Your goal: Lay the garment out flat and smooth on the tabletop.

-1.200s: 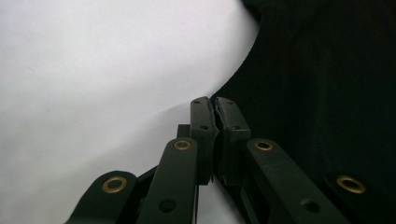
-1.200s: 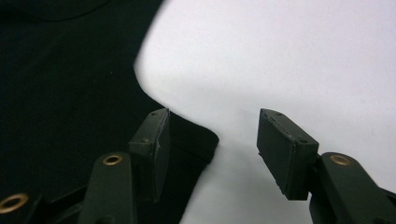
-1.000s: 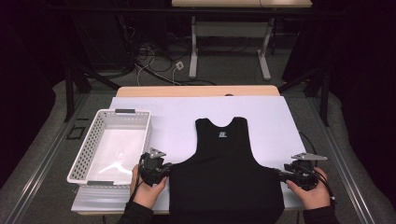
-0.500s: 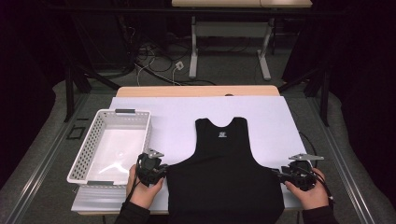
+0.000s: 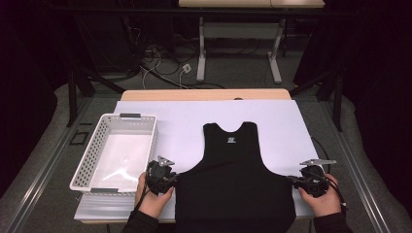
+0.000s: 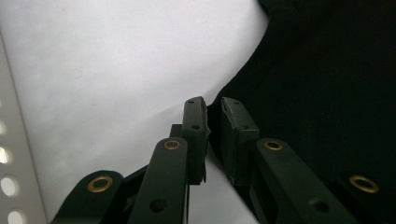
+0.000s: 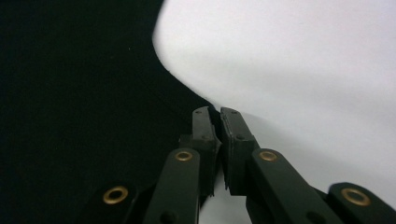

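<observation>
A black sleeveless top (image 5: 235, 182) lies flat and face up on the white table cover (image 5: 286, 121), neckline away from the person, hem hanging toward the near edge. The left gripper (image 5: 171, 178) sits at the garment's left side just under the armhole; in the left gripper view its jaws stand nearly together with the cloth's edge (image 6: 215, 109) running into the narrow gap, and they have just been easing slightly apart, so it looks pinched, though dark cloth against dark pads makes that hard to confirm. The right gripper (image 5: 291, 179) is at the matching spot on the right side; its jaws have just been closing and now stand together on the fabric's edge (image 7: 215, 112). Both hands (image 5: 155, 201) rest low on the table.

The step in hand seems to be taking hold of both side edges, likely the start of a fold. The next move calls for lifting both sides together and evenly, keeping the cloth taut so it does not slip, with the left pinch checked first. A white perforated basket (image 5: 87, 160) stands to the left, just beside the left gripper, apart from the garment
</observation>
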Motion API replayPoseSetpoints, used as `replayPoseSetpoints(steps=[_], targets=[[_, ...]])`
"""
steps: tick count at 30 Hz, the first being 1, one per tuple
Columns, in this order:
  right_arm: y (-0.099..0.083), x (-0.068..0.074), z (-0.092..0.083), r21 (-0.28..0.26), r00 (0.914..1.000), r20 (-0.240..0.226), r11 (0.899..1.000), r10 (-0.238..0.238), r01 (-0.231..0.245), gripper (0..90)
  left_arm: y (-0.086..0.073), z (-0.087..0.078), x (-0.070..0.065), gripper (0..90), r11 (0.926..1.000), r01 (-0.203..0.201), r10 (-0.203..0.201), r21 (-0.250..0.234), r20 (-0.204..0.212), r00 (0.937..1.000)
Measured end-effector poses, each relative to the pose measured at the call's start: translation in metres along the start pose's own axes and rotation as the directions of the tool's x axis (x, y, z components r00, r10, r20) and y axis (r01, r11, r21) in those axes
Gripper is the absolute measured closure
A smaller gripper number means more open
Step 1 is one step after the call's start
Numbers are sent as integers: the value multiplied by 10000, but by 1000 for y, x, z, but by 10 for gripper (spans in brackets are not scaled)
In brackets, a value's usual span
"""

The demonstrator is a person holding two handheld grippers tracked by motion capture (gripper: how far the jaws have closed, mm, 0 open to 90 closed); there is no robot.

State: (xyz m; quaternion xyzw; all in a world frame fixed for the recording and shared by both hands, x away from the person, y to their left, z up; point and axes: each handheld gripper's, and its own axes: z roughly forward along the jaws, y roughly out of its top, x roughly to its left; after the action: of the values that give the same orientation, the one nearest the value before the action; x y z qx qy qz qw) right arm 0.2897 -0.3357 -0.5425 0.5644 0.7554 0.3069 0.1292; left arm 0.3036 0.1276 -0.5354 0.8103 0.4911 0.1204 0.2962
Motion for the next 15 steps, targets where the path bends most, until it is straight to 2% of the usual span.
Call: replayPoseSetpoints(steps=[5,8,12,15], targets=[[0,-6,-10,-155,9998,94,9997,165,-164,859,0,2,0,805,10000,4,-4,18,24,10000],[0,-8,-12,-22,9994,311,9999,156,-155,860,0,1,0,790,10000,8,-8,-95,61,10000],[0,-4,-10,-40,9999,139,10000,79,-78,850,2,-1,1,745,9997,44,-40,-257,162,9999],[1,-1,-10,-257,10000,7,9997,1,-1,761,4,-3,-1,695,9990,126,-110,-439,361,9993]])
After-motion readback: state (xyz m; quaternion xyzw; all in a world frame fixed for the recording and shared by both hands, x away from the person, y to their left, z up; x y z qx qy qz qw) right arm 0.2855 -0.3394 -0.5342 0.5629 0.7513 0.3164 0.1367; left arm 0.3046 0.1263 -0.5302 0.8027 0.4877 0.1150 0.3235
